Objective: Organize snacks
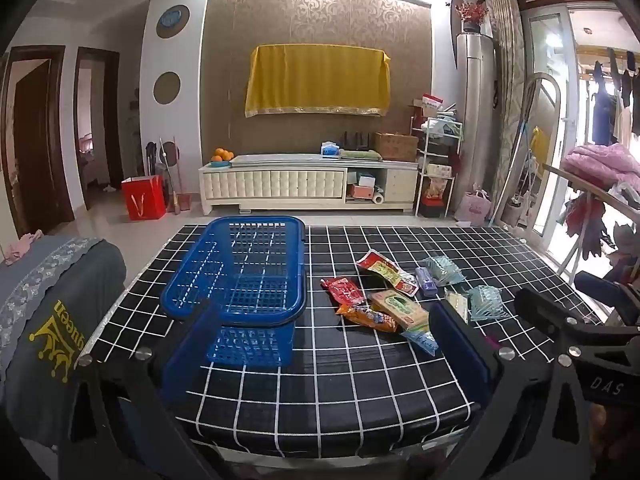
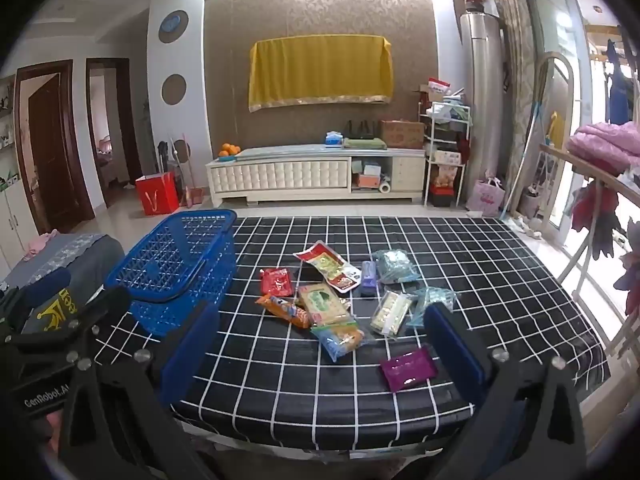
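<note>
A blue plastic basket (image 1: 240,268) (image 2: 176,256) stands on the left of the black grid-cloth table (image 1: 360,380) (image 2: 280,380). To its right lie several snack packets: a red one (image 2: 276,280), an orange one (image 2: 284,310), a green-tan one (image 2: 324,304), a zip bag (image 2: 342,340), clear bluish bags (image 2: 394,266) and a purple packet (image 2: 408,368) nearest the front edge. My left gripper (image 1: 323,306) hovers open over the near table edge, holding nothing. My right gripper (image 2: 323,310) is open too, back from the pile.
A grey cloth-covered seat (image 1: 52,300) stands off the table's left side. A drying rack with clothes (image 1: 600,184) is on the right. The right tool's black frame (image 1: 576,332) shows beside the left one. A white cabinet (image 1: 308,182) lines the far wall.
</note>
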A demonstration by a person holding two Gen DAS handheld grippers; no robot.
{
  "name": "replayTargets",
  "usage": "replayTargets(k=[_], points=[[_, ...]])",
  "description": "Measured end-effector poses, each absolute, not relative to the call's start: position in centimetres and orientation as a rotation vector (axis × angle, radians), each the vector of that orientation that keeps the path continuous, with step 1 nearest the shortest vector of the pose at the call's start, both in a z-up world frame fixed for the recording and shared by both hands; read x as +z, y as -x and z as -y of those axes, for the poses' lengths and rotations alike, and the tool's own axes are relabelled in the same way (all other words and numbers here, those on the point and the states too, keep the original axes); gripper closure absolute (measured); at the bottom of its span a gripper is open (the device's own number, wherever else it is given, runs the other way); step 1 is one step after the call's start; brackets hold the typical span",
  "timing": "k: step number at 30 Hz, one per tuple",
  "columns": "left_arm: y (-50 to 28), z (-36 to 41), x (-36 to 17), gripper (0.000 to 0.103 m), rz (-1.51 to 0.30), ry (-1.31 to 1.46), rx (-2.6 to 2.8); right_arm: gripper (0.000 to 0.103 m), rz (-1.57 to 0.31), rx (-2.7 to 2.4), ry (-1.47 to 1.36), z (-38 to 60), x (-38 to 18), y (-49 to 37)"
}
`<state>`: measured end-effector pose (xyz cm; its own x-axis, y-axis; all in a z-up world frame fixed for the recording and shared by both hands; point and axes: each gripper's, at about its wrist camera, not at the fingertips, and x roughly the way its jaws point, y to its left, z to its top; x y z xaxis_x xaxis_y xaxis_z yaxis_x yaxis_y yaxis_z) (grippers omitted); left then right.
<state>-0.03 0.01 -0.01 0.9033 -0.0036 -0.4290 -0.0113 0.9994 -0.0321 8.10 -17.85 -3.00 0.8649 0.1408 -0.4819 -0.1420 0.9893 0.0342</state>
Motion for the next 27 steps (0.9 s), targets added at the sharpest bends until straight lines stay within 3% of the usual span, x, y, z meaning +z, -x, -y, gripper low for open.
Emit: replayTargets(k=[27], points=[[0.30, 0.31, -0.16, 0.000, -0.462, 0.029, 0.000, 0.000, -0.514, 0.170, -0.030, 18.55, -3.31, -7.96]])
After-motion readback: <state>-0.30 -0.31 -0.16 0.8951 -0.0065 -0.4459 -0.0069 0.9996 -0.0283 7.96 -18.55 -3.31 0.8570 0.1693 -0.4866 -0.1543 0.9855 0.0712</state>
